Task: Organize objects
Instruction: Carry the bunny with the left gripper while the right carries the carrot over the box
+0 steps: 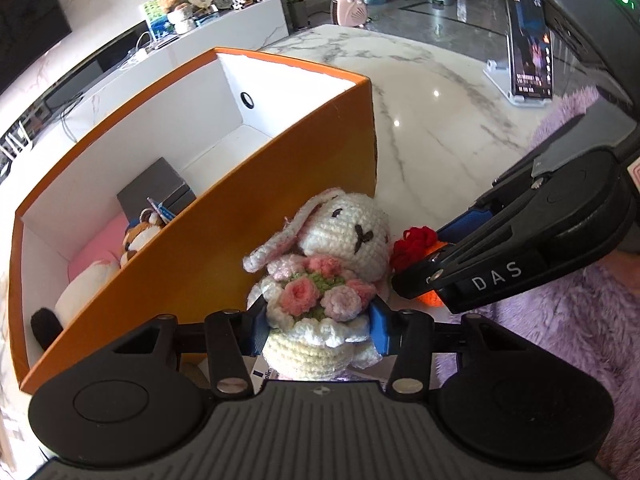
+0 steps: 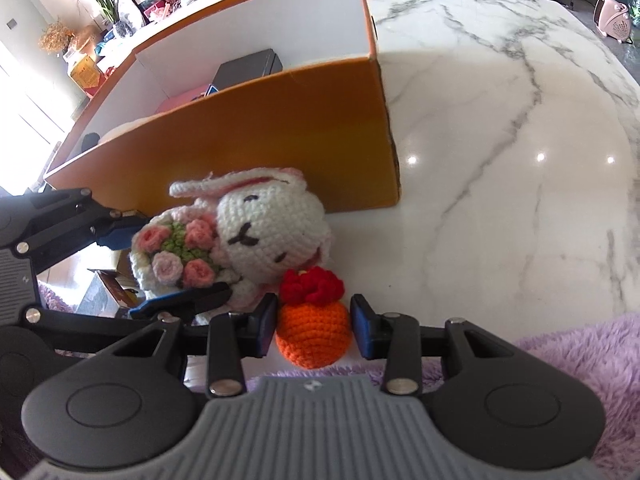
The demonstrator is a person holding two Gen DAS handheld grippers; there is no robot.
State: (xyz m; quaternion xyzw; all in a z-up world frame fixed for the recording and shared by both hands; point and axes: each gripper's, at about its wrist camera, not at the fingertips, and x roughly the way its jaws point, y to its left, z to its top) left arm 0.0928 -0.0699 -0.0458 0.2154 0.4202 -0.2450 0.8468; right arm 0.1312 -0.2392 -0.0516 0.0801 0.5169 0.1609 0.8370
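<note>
Quick headcount of what you've got in front of you. One crocheted bunny [image 1: 340, 240], and it's carrying a bouquet with four pink yarn roses [image 2: 176, 252] that I can count from the right wrist view. One orange crocheted fruit [image 2: 314, 334] with a red top. One orange box [image 1: 248, 220]. Inside it you've got one dark grey box [image 1: 158, 192], one pink thing [image 1: 100, 248] lying flat, and two plush toys as far as I can tell: one brown-and-white plush [image 1: 140, 240] and one big white plush [image 1: 86, 288] with a black tip. One phone on a stand [image 1: 528, 60] out on the one marble table [image 1: 440, 120]. Two grippers, one per hand: the left gripper [image 1: 320, 328] and the right gripper [image 2: 314, 328].
</note>
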